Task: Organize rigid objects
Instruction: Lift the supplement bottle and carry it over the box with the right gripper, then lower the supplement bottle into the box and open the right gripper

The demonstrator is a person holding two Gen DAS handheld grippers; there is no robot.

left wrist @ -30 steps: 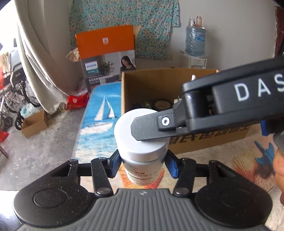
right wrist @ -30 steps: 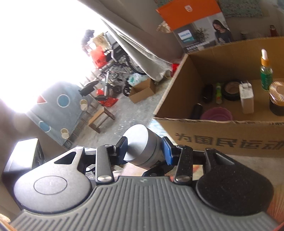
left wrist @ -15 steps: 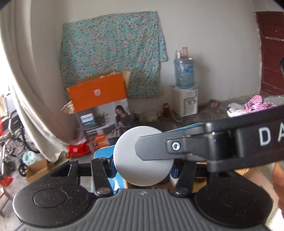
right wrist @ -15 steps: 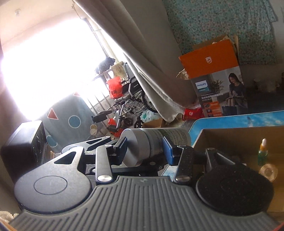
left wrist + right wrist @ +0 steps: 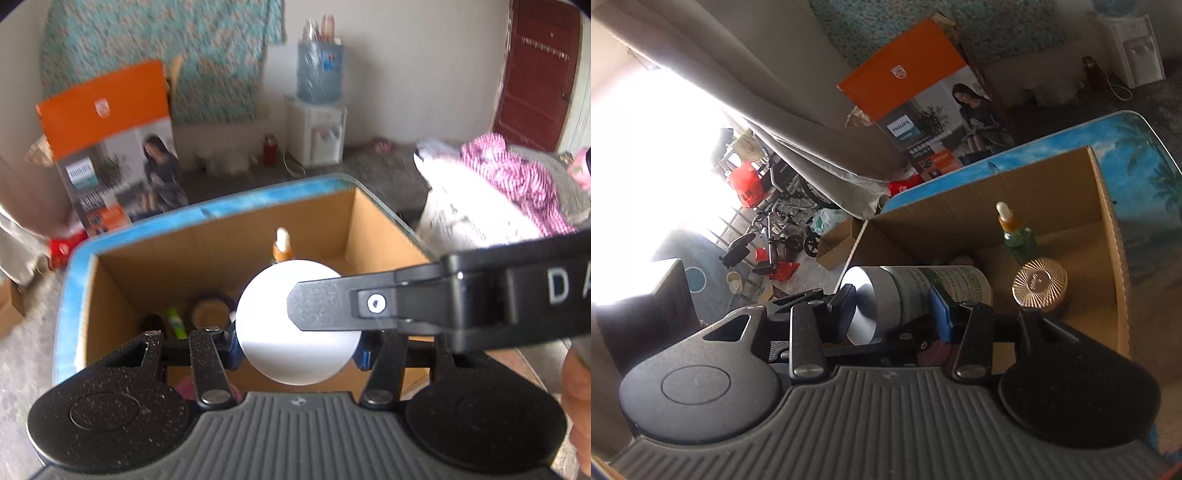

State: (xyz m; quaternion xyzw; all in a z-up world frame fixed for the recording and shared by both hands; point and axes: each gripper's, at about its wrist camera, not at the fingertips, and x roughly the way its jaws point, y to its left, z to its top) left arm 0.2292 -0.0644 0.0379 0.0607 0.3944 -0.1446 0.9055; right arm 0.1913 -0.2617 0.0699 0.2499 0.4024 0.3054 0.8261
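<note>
Both grippers are clenched on one white-capped jar [image 5: 295, 347]. The left gripper [image 5: 297, 350] grasps it from the sides, blue pads pressed to the body under the cap, low in the middle of the left wrist frame. The right gripper [image 5: 892, 310] grasps the same jar [image 5: 923, 295] at the cap end, one pad on the flat cap top and one against the labelled body; in the left wrist view its black finger [image 5: 325, 310] lies across the round cap, coming in from the right edge. The jar hangs over the open cardboard box [image 5: 384, 236], which sits on a table with a blue seaside print [image 5: 1137, 147].

Counting what lies in the box: one dropper bottle [image 5: 1015, 232] standing upright, one jar with a gold ribbed lid [image 5: 1039, 284], one roll of tape [image 5: 208, 312], one green tube [image 5: 176, 323], one dark item beside the tube, too blurred to name, and one pink thing [image 5: 184, 387] at the near wall.

The left wrist view alone shows the tape, the tube and the pink thing, as well as a water dispenser with its bottle [image 5: 317, 110] at upper middle, a dark red door [image 5: 535, 74] at upper right and a pile of striped cloth [image 5: 517, 177]. The right wrist view alone shows the gold lid, the jar's green label, a bright window at the left, a curtain [image 5: 757, 92] and a wheelchair [image 5: 783, 199]. Both show one orange printed carton [image 5: 916, 103] behind the table.
</note>
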